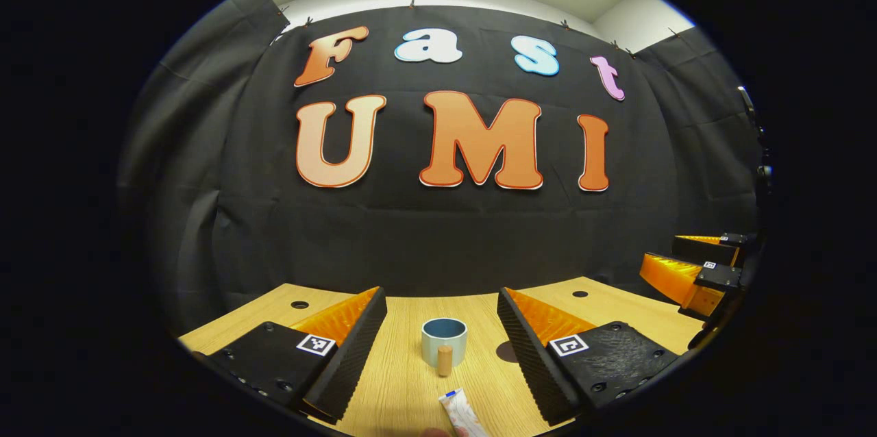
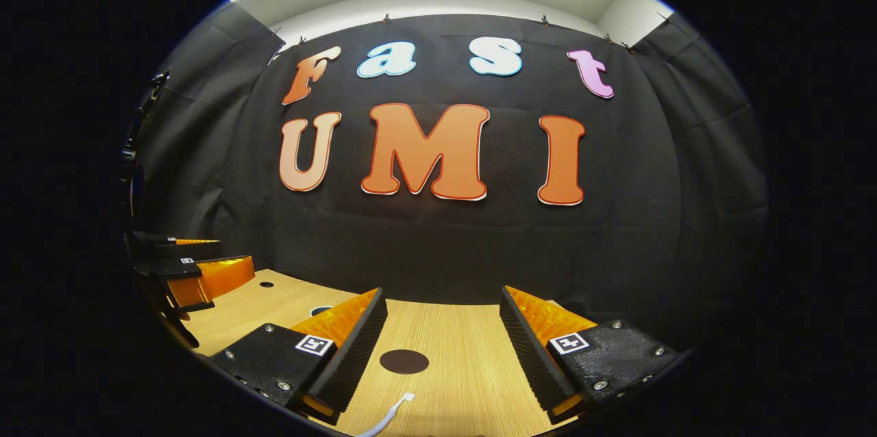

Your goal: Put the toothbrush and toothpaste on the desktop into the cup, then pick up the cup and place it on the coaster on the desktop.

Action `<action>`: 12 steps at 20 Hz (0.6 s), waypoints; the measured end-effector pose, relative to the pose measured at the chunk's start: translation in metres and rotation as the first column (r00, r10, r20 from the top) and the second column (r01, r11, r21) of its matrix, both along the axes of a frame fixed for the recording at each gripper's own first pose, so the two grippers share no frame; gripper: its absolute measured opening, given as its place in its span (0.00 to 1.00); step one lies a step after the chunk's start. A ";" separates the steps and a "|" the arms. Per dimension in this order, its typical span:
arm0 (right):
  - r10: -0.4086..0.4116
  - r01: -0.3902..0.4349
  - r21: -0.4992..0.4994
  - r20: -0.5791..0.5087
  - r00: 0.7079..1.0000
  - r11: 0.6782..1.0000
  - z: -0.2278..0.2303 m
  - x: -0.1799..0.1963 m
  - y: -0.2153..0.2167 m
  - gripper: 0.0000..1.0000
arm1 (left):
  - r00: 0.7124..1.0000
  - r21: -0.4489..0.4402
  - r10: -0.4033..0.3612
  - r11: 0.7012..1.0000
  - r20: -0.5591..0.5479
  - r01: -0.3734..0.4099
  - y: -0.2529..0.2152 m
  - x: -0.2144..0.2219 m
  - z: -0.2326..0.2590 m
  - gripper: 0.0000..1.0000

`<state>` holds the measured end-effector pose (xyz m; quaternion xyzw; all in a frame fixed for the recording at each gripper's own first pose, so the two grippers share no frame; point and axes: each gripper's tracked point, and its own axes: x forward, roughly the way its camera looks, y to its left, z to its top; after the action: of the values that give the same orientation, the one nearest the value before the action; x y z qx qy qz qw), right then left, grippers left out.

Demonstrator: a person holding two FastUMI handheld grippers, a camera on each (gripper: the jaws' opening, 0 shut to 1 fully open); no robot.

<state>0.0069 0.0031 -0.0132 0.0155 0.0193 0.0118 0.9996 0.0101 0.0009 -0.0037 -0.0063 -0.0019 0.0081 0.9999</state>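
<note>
Both grippers hang wide open above the wooden desk (image 1: 411,382), holding nothing. Ahead of the left gripper (image 1: 442,327) stands the cup (image 1: 444,340), a smooth, pale round mug with a small cork-like knob in front; the toothpaste (image 1: 462,413) lies just short of it, a soft, glossy tube. The right gripper (image 2: 444,331) frames the flat dark coaster (image 2: 404,361) and the slim white toothbrush (image 2: 392,416). Best start, I'd say: drop low, straddle the tube squarely, pinch mid-body, not the slippery end.

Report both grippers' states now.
Left gripper: open, holding nothing.
Right gripper: open, holding nothing.
</note>
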 end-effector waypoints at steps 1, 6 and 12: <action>0.003 -0.003 0.001 0.000 1.000 1.000 0.000 0.000 0.001 0.99 | 1.000 0.004 0.001 1.000 0.003 -0.001 0.001 -0.001 -0.001 0.97; 0.005 -0.005 0.000 -0.013 1.000 1.000 -0.003 0.001 0.002 0.99 | 1.000 0.016 -0.004 1.000 -0.002 0.004 -0.002 0.000 0.000 0.97; 0.010 -0.008 0.028 -0.068 0.998 1.000 -0.015 -0.002 0.002 0.99 | 0.998 0.023 -0.023 0.999 -0.064 0.024 -0.010 0.001 -0.015 0.97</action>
<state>0.0054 0.0050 -0.0283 0.0297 0.0533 0.0160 0.9980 0.0114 -0.0092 -0.0190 0.0060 0.0301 -0.0034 0.9995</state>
